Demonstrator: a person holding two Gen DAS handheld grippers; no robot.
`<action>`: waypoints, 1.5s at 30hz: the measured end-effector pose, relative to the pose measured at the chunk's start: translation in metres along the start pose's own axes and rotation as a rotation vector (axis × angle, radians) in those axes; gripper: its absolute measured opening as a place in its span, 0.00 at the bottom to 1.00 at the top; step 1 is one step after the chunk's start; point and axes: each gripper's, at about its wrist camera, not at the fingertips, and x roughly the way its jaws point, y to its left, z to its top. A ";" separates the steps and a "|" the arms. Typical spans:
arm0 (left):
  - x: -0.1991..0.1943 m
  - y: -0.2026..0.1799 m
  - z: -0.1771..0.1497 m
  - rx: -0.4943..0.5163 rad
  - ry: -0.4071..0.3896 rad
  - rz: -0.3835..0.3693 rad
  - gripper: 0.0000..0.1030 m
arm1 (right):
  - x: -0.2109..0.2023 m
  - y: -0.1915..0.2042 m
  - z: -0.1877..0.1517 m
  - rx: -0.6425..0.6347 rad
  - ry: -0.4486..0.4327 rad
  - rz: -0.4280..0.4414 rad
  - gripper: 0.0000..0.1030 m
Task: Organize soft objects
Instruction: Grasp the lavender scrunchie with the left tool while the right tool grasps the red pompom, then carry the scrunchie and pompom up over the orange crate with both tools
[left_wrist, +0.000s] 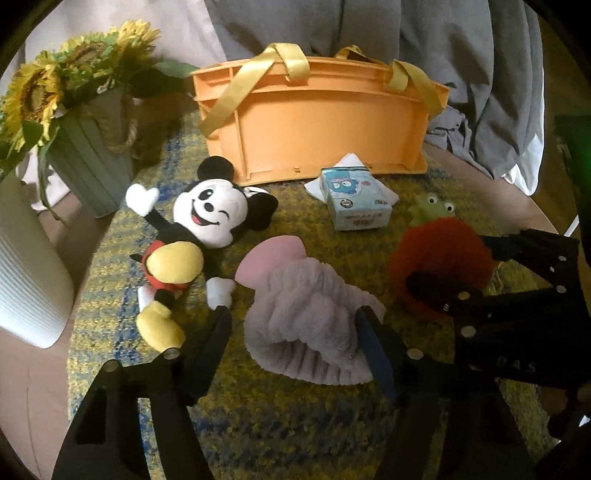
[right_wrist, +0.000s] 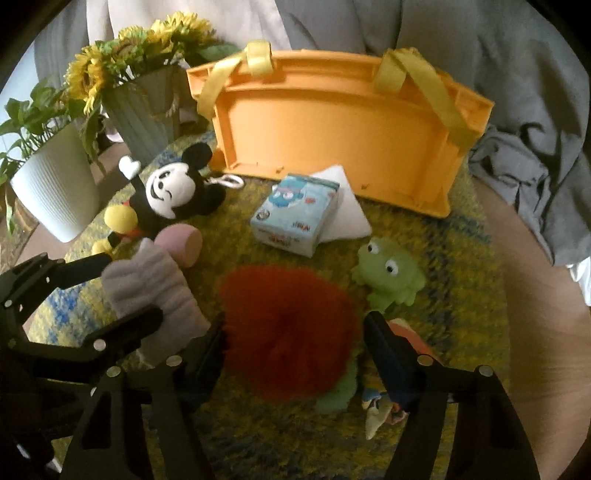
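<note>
The left tongs (left_wrist: 295, 325) straddle the near end of a fluffy grey-lilac plush (left_wrist: 306, 317) lying on the yellow-and-blue rug (left_wrist: 288, 424). The right finger (left_wrist: 373, 347) touches the plush's edge, while a gap shows between the left finger and the fabric, so the tongs are parted around the plush rather than clamped on it. A pink piece (left_wrist: 271, 258) sticks out of the plush's far end.

Just to the right, the right tongs (right_wrist: 295, 332) stand either side of a red furry pompom (right_wrist: 288, 328). Their fingertips (right_wrist: 380, 339) sit at its fringe; I cannot tell whether they press on it.

A green frog toy (right_wrist: 388, 273) sits just beyond the pompom. A light-blue tissue pack (right_wrist: 295, 218) lies on a white cloth (right_wrist: 347, 210) in front of an orange crate (right_wrist: 332, 125) with yellow ribbon handles (right_wrist: 436, 85), which stands at the far edge of the rug. A mouse plush (left_wrist: 195, 236) lies on its back left of the grey-lilac plush. Farther left stand a ribbed pot of sunflowers (left_wrist: 92, 170) and a white ribbed planter (right_wrist: 55, 188).
</note>
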 end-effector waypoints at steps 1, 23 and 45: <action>0.001 -0.001 0.000 0.003 0.001 -0.008 0.60 | 0.002 -0.001 0.000 0.001 0.001 0.004 0.67; -0.026 0.001 0.015 -0.008 -0.109 -0.032 0.23 | -0.020 -0.002 0.011 0.040 -0.057 0.038 0.43; -0.100 0.005 0.083 -0.044 -0.367 0.030 0.23 | -0.103 -0.008 0.067 0.101 -0.285 0.038 0.43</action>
